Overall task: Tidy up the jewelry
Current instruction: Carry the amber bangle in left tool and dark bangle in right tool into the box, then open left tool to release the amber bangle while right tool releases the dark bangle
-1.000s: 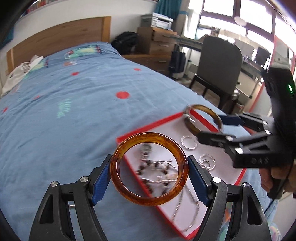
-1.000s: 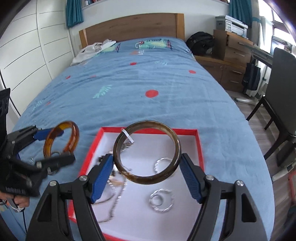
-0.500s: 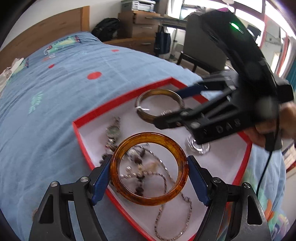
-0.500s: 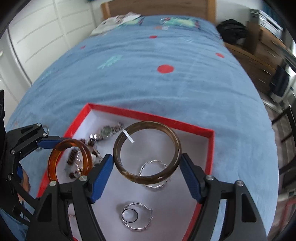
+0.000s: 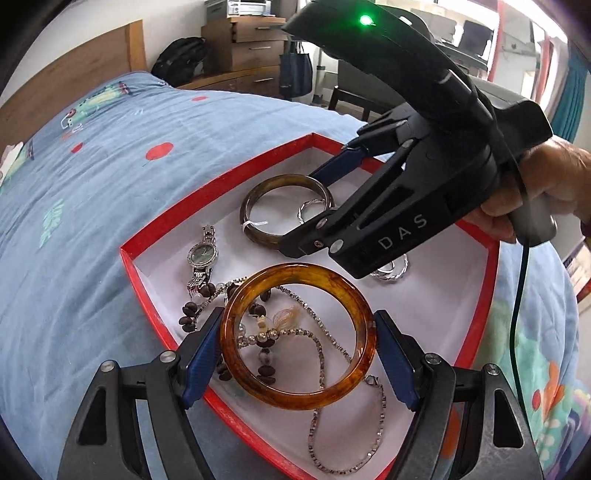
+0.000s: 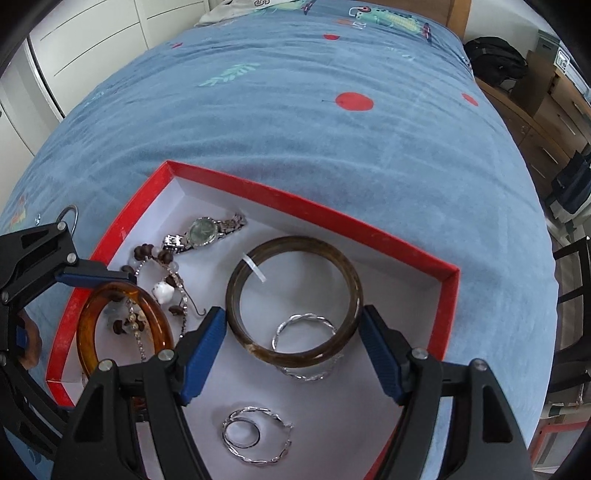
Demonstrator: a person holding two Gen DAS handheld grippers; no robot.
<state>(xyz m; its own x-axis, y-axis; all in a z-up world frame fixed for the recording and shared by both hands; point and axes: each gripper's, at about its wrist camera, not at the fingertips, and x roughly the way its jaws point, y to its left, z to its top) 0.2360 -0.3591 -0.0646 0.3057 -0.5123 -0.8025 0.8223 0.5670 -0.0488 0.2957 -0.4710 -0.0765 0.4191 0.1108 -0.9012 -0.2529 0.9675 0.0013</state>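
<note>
The left hand-held gripper (image 5: 298,341) pinches the orange bangle (image 5: 297,336) low over the chains in the red tray (image 5: 221,181) on the bed (image 5: 92,184). The right hand-held gripper (image 6: 293,338) straddles the brown bangle (image 6: 293,299); whether its pads press, I cannot tell. Lower each bangle gently, then open wide and lift straight up.

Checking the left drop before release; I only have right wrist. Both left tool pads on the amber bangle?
Observer: Yes; left wrist shows the left tool with a pad on each side of the amber bangle.
Operator: What's behind it?
Observer: A silver chain shows through the ring and trails on toward the near corner of the red box.
Operator: Status light on the right tool?
Observer: A green light is lit on its body.
</note>
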